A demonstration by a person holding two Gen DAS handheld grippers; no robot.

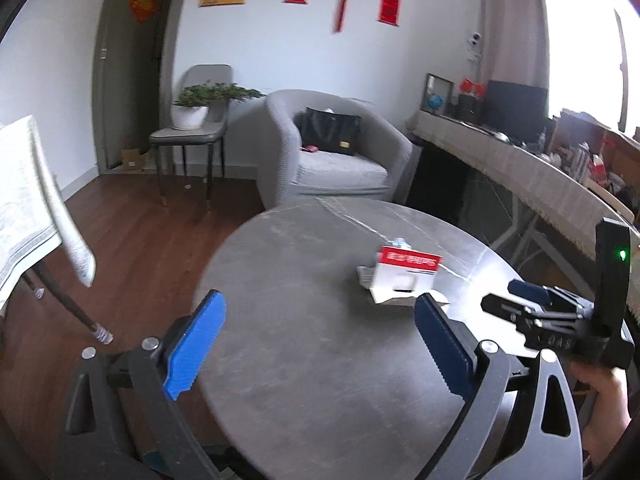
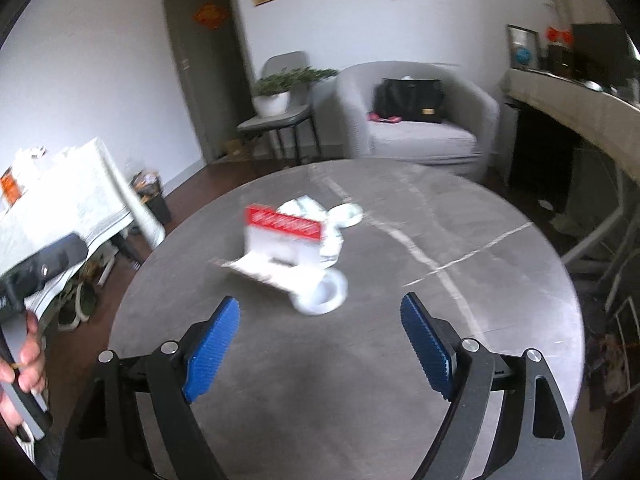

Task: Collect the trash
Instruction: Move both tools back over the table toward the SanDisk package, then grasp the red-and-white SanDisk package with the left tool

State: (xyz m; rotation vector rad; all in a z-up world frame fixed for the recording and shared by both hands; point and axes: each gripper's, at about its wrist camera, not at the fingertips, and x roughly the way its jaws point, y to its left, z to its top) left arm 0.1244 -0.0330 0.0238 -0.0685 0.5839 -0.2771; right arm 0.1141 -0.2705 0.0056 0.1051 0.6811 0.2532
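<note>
On the far left, a white cloth hangs over another table, with a small dark bin on the floor beside it. The left tongs are wide apart with nothing between them, above the near edge of the round grey tabletop. In the middle of the tabletop lies the trash: a red and white box, crumpled white paper behind it, and a white tape roll just in front. The right tongs are wide apart too, holding nothing, near the roll but not touching it. Behind stands a grey armchair with a black bag on it
</note>
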